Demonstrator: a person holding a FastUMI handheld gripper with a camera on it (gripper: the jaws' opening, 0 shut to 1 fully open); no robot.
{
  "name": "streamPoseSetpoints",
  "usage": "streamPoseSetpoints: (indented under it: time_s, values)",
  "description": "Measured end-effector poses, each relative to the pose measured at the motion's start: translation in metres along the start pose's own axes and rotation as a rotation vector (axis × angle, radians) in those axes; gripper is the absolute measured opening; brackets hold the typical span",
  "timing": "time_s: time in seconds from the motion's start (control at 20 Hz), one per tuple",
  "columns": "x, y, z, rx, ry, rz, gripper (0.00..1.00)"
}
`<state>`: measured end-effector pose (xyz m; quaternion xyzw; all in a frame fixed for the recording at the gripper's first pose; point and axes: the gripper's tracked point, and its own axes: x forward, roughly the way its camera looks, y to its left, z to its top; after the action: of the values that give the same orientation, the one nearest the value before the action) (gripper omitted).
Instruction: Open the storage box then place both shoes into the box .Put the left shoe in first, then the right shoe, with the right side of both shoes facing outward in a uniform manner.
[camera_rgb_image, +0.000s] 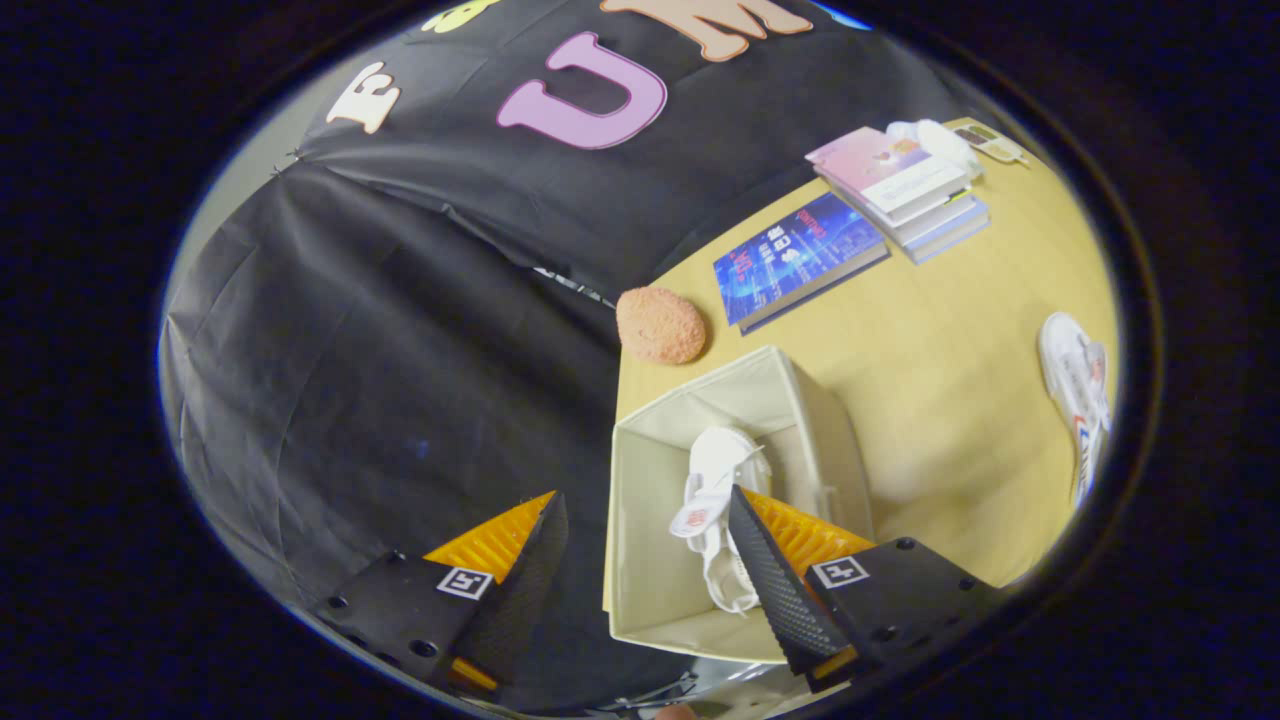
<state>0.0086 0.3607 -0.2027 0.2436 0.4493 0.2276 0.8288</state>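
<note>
The cream fabric storage box (800, 400) stands open at the near corner of the yellow table, just ahead of my fingers. A white shoe (715, 480) lies inside it on its side, close to the box's right wall. My gripper (645, 515) hovers above the box, open, with nothing between the fingers; the right finger (770, 580) hangs over the box beside the shoe, the left finger (520, 570) over the black cloth off the table. The second white shoe (1078, 385) with red and blue marks lies on the table far to the right.
A round orange fuzzy object (660, 325) sits beyond the box at the table edge. A blue book (795, 260) lies behind it, and a stack of books (905, 190) with a white item on top stands further back. Bare table (950, 340) spreads between box and second shoe.
</note>
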Motion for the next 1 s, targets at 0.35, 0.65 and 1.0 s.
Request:
streamPoseSetpoints:
  time_s: [0.35, 0.65, 1.0]
  values:
    - [-0.079, -0.096, 0.026, -0.097, -0.087, -0.135, 1.0]
    - [-0.133, -0.212, 0.017, -0.25, -0.064, -0.371, 1.0]
    - [-0.163, -0.326, -0.001, -0.407, 0.04, -0.635, 1.0]
